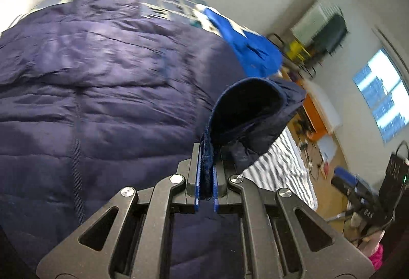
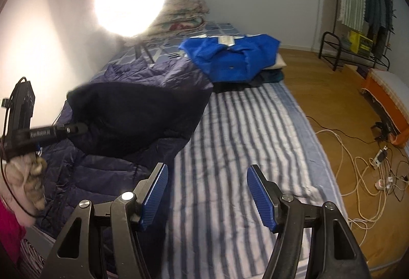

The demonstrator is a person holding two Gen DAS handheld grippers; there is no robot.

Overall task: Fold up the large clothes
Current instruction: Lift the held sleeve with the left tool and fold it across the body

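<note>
Left gripper (image 1: 206,176): jaws clenched on the ribbed hem of the navy puffer jacket (image 1: 102,100), the pinched edge curling up just beyond the pads so its dark lining shows. The rest of the jacket spreads flat ahead and to the left of it.

Right gripper (image 2: 207,192): released, jaws wide apart with nothing between them, over the striped sheet (image 2: 242,138). Jacket lies just left of its left finger, one flap lifted. Farther ahead, a blue garment (image 2: 230,56) sits on a pile. Beyond, a bright lamp (image 2: 129,1) by the wall.
</note>
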